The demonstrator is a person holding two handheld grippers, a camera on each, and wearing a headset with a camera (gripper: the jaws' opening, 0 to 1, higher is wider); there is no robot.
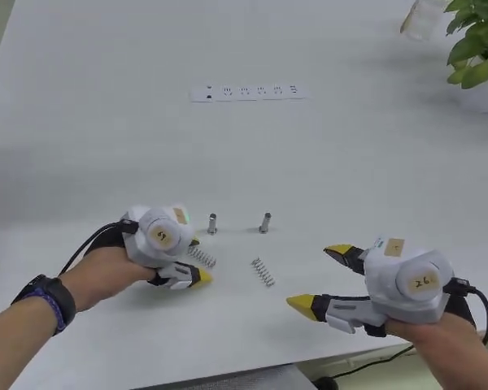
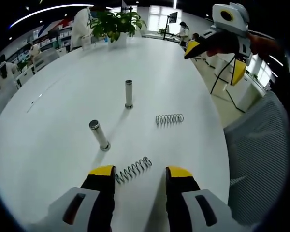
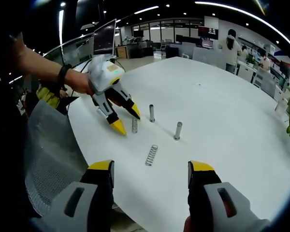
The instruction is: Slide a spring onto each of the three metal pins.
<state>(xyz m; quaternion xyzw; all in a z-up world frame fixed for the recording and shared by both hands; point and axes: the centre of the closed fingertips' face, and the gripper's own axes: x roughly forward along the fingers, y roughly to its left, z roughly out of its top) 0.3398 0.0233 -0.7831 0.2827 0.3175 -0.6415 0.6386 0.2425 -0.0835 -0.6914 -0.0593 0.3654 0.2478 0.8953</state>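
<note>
Down near the front edge of the white table (image 1: 146, 146), the left gripper (image 1: 198, 260) sits low over the surface with its yellow-tipped jaws apart, clamped on nothing. The first spring (image 2: 133, 169) lies flat on the tabletop between those jaws. It is a short open coil of bright steel wire, set at a slant to them. Its near end lies just beside one tip, and I cannot tell whether the two touch.

Just past the jaws stands the left pin (image 1: 212, 223), a short polished metal cylinder, upright, with a small collar at its foot. The right pin (image 1: 265, 222) looks the same and stands beside it, apart from it and level with it in the head view. Both pins are bare, with no coil on either.

Over to the right, the right gripper (image 1: 319, 278) is held near the table's front edge. Its jaws are spread wide and hold nothing. The second spring (image 1: 263, 271) lies on the table between the two grippers, in front of the right pin and ahead of the right gripper's jaws. It is a coil like the first and also lies flat.

Farther back, a white power strip (image 1: 248, 93) lies across the middle of the table. A green plant (image 1: 476, 41) stands at the far right corner.
</note>
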